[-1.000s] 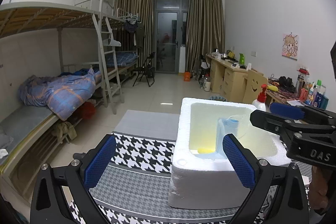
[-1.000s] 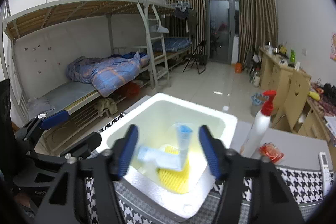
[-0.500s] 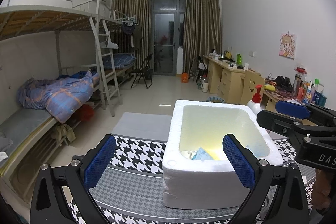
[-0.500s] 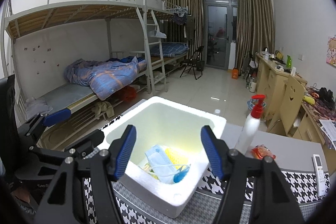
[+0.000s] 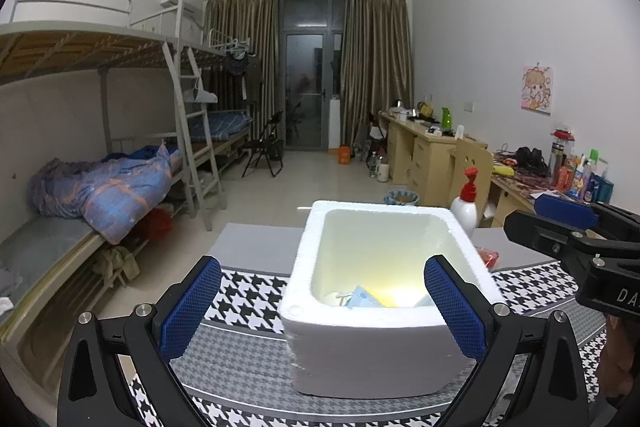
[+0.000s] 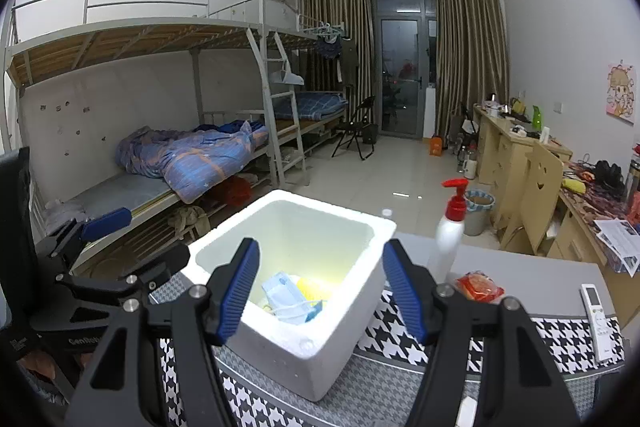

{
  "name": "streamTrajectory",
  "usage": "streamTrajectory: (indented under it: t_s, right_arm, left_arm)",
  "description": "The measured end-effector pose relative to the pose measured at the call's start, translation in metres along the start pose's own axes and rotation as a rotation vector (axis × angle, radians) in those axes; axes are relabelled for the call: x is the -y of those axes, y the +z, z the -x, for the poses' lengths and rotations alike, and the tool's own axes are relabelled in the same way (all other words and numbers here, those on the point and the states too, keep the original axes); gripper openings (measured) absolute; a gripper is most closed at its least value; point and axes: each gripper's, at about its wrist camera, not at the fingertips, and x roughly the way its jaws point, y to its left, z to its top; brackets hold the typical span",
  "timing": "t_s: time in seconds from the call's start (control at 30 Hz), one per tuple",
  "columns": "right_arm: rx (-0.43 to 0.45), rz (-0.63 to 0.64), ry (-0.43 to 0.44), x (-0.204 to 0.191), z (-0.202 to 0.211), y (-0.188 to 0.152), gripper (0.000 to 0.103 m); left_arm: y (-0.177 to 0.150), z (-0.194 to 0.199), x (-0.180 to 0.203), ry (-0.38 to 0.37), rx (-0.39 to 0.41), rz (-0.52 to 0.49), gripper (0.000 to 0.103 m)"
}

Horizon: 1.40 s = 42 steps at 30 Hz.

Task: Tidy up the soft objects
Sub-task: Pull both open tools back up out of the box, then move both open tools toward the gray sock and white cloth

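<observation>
A white foam box [image 5: 384,343] [image 6: 316,351] stands on the houndstooth-covered table [image 5: 248,291]. Inside it lie a blue face mask [image 6: 282,293] [image 5: 362,298] and a yellow soft item [image 6: 310,285]. My left gripper [image 5: 320,311] is open and empty, held back from the box's near side. My right gripper [image 6: 322,293] is open and empty, held above and in front of the box. Each gripper shows at the edge of the other's view.
A white pump bottle with a red top [image 6: 450,231] [image 5: 466,203] stands behind the box. A red packet [image 6: 478,287] and a white remote [image 6: 598,321] lie on the table to the right. Bunk beds stand left, desks right.
The blue mask, held over the box a second ago, now lies inside it. Both grippers have drawn back and away from the box, so it looks smaller and lower.
</observation>
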Motion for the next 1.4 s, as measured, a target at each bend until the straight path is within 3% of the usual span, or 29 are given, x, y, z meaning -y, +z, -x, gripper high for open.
streamTrajectory:
  t_s: [0.53, 0.77, 1.4]
  right_arm:
    - [0.032, -0.042, -0.043, 0.021, 0.025, -0.013, 0.074]
    - [0.051, -0.074, -0.058, 0.031, 0.035, -0.017, 0.086]
    - [0.066, -0.079, -0.127, 0.047, 0.063, -0.031, 0.086]
  left_arm:
    - [-0.002, 0.007, 0.020, -0.055, 0.006, -0.026, 0.102]
    - [-0.002, 0.012, 0.028, -0.080, 0.011, -0.035, 0.102]
    - [-0.006, 0.016, 0.047, -0.164, 0.007, -0.062, 0.102]
